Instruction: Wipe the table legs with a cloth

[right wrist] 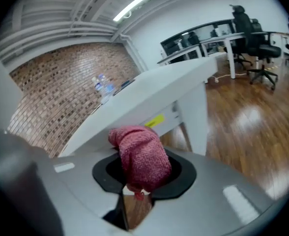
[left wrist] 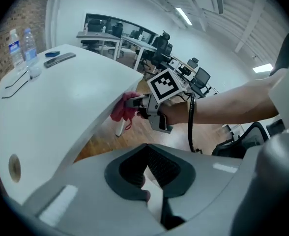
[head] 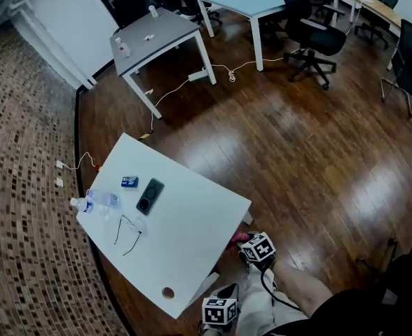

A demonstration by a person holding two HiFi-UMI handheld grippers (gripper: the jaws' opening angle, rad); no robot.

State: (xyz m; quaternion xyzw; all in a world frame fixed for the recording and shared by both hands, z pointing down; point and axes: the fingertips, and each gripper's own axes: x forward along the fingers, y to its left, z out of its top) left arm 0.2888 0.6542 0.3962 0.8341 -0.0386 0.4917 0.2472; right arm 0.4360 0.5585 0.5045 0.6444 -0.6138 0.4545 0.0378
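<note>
The white table fills the lower left of the head view. My right gripper sits at the table's near right edge, shut on a pink-red cloth. In the right gripper view the bunched cloth bulges out of the gripper, just under the tabletop and a little short of a white table leg. The left gripper view shows the cloth pressed against the table's edge. My left gripper hangs lower, by the person's knee; its jaws look shut and empty.
On the table lie two water bottles, a phone, a small blue item and glasses. A brick-pattern wall runs along the left. Other desks and office chairs stand farther back on the wooden floor.
</note>
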